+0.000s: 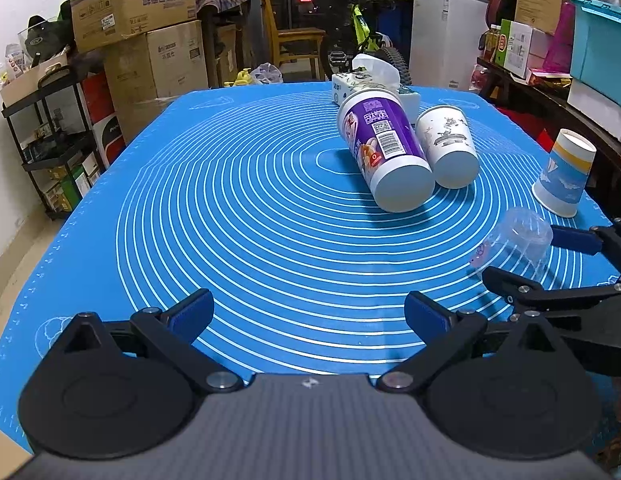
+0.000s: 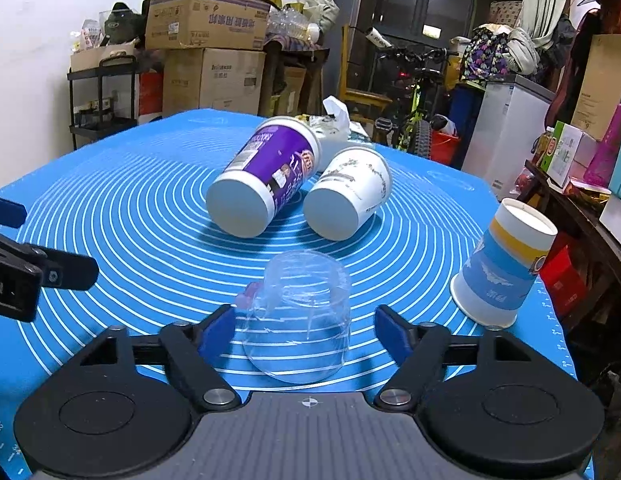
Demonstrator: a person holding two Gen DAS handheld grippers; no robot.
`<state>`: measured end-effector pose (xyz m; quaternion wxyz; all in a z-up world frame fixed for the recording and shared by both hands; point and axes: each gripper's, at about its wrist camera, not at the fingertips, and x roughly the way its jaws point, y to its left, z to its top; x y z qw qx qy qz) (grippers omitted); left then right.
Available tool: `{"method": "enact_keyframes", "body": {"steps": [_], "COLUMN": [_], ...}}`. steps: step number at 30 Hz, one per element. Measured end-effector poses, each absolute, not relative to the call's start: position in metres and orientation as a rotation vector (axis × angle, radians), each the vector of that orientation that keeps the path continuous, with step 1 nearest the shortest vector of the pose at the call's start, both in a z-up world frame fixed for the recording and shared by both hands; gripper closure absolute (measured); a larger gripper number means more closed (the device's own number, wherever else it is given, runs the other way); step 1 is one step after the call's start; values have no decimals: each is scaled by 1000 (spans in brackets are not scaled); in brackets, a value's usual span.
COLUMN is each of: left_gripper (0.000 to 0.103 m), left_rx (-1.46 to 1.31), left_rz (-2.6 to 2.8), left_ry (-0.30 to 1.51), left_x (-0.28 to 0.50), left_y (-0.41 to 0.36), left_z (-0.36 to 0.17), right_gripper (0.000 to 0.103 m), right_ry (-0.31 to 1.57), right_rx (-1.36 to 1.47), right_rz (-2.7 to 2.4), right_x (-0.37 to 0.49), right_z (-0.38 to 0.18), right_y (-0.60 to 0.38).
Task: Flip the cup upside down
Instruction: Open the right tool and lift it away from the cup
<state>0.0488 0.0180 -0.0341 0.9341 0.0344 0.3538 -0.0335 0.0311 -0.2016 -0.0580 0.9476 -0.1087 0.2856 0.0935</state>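
Observation:
A clear plastic cup with a small pink mark stands upside down on the blue mat, between the open fingers of my right gripper. The pads sit beside its walls with a gap on the right. In the left wrist view the cup is at the right, with the right gripper around it. My left gripper is open and empty, low over the mat's near side. A blue and white paper cup stands upside down at the mat's right edge.
A purple cup and a white printed cup lie on their sides at mid mat. A tissue pack is behind them. Boxes, shelves, a bicycle and a fridge surround the table.

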Motion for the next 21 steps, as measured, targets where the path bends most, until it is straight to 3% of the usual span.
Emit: {"method": "enact_keyframes", "body": {"steps": [6,21], "left_gripper": [3,3], "left_rx": [71,75], "left_rz": [-89,-162], "left_ry": [717,715], "left_x": [45,-2], "left_y": [14,-6], "left_z": [-29,-4], "right_gripper": [10,4], "right_ry": [558,526], "right_rx": [-203,-83], "right_rz": [204,164], "right_x": [15,-49], "right_z": [-40,12], "right_y": [-207,-237]}}
